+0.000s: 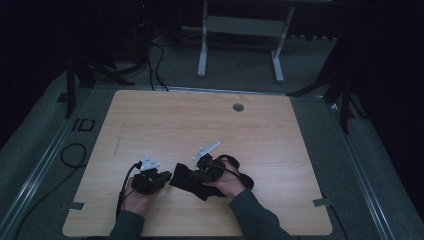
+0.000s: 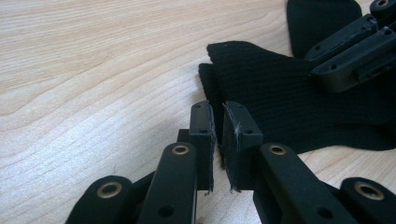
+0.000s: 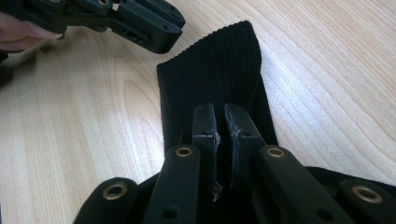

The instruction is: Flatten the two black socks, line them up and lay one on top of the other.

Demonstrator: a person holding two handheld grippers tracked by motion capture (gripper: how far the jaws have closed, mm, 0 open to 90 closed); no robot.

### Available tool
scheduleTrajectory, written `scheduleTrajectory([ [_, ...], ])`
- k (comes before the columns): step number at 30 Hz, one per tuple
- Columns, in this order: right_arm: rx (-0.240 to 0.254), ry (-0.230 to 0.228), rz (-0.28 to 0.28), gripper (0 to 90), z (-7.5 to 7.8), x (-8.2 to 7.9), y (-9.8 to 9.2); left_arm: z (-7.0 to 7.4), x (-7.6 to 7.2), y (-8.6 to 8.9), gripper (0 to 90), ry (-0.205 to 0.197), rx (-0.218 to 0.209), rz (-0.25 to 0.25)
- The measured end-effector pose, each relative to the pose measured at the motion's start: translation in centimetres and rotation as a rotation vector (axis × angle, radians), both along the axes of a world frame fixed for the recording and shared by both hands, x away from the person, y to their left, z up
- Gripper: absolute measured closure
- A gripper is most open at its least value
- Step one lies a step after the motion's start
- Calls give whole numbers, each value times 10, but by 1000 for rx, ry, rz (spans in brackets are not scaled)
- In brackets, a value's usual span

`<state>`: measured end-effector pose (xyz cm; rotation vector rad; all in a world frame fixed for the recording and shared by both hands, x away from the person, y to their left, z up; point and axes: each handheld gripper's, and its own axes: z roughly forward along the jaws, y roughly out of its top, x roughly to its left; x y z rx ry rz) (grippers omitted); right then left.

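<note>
One wooden counter [image 1: 210,125] is seen in the high view, with one round grommet hole [image 1: 238,107] near its upper edge. One black knitted garment [image 1: 187,181], apparently a sock, lies on the counter in the lower middle of that frame, between two hand-held grippers.

The left gripper [image 1: 151,179] is held by the left hand [image 1: 134,197] at the lower left of centre, and the right gripper [image 1: 207,169] by the right hand [image 1: 231,181] just right of centre; the two are near each other, with the garment touching or just beside both. One cable [image 1: 125,180] is seen trailing from the left gripper.

In the left gripper view, the left gripper [image 2: 218,135] is shown with its two jaws nearly together, a narrow gap left between them, at the near edge of the garment [image 2: 280,107]; whether any fabric is caught cannot be told. The right gripper [image 2: 359,49] appears at the upper right of that frame, resting over the fabric.

In the right gripper view, the right gripper [image 3: 218,137] is shown clenched, its jaws pressed together over the ribbed cuff of the garment [image 3: 215,79], which extends toward the upper middle of the frame; fabric seems to be pinched, though this is not certain. The left gripper [image 3: 135,21] is seen at the upper left.
</note>
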<state>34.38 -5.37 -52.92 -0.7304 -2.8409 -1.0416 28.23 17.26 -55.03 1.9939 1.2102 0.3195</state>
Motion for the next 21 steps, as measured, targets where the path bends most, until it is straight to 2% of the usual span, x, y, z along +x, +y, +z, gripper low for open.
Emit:
scheduleTrajectory([
  [4,-5,4,1,833,-2,0,1,1,-2,-3,826,-10,-8,-15],
  [10,-26,7,2,832,-8,-1,5,0,-4,-19,823,-32,3,-80],
  [12,-35,-2,5,830,-9,-1,6,-3,-2,-23,823,-27,38,-80],
  [15,-39,-8,12,805,-10,-2,6,-4,-1,-26,832,-26,57,-77],
  [21,-8,-45,-5,725,2,-3,-2,-5,-1,-27,837,-29,70,-76],
])
